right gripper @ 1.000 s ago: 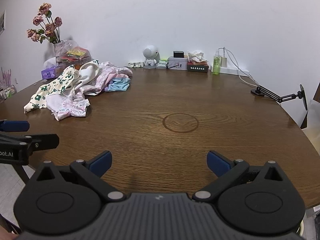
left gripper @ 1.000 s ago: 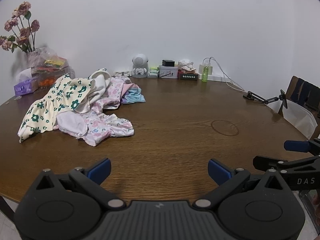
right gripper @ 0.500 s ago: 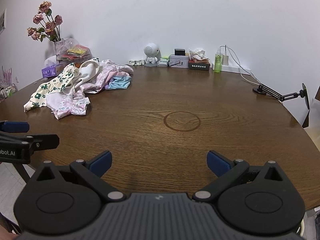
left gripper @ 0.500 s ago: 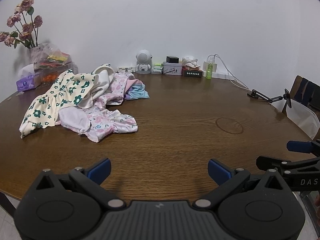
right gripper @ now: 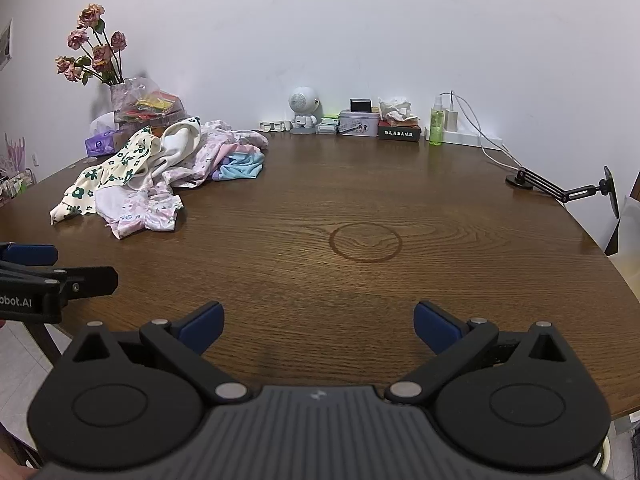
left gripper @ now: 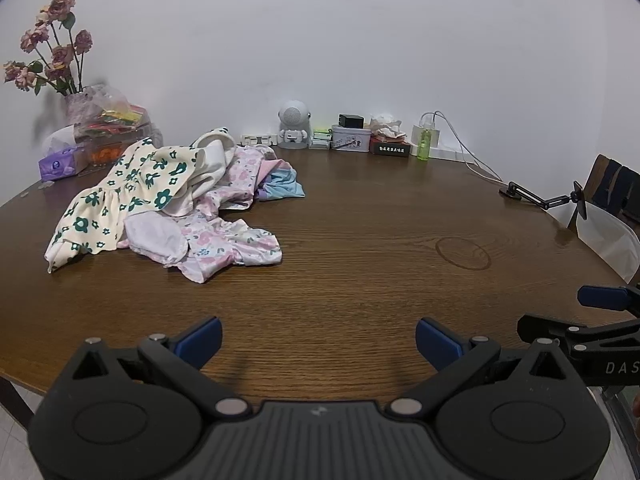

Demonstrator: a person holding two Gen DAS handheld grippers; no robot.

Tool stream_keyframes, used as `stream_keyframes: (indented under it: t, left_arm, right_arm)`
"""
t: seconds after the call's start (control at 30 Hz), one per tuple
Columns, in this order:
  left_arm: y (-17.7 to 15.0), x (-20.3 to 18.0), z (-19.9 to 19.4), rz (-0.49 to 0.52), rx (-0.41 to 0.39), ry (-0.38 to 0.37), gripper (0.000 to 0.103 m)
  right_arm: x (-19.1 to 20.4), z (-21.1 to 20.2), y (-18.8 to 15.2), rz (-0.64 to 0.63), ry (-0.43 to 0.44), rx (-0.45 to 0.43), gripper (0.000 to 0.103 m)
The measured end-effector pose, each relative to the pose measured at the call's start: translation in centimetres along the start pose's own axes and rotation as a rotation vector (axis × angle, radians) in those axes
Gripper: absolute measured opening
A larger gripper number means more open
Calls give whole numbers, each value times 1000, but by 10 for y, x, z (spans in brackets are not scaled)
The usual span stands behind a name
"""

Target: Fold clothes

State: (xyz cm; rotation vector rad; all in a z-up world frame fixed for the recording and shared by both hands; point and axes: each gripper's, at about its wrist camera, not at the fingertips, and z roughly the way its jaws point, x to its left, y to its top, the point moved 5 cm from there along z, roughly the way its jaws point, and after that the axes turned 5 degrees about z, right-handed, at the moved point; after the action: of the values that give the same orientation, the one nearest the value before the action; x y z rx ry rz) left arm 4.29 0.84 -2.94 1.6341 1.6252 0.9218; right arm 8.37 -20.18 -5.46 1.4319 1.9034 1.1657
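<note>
Both the left gripper [left gripper: 318, 340] and the right gripper [right gripper: 318, 326] hold their fingers wide apart with nothing in them, over the brown tabletop [left gripper: 360, 280], away from the pile of clothes [left gripper: 168, 204].

Left gripper [left gripper: 318, 340]: black body showing blue finger pads, silver screws.
Right gripper [right gripper: 318, 322]: showing matching black, blue, ribbed housing.

Clothes [left gripper: 168, 204] lie in a rumpled, unfolded heap on the counter's [left gripper: 360, 280] far left: cream floral, pink floral, blue.
</note>
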Motion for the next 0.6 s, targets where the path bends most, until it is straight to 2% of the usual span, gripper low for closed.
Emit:
stream_keyframes:
  t: [0.6]
  left_arm:
    - [-2,4,-1,-16,-3,5,103]
  right_arm:
    - [2,-1,2,-15,7,7,103]
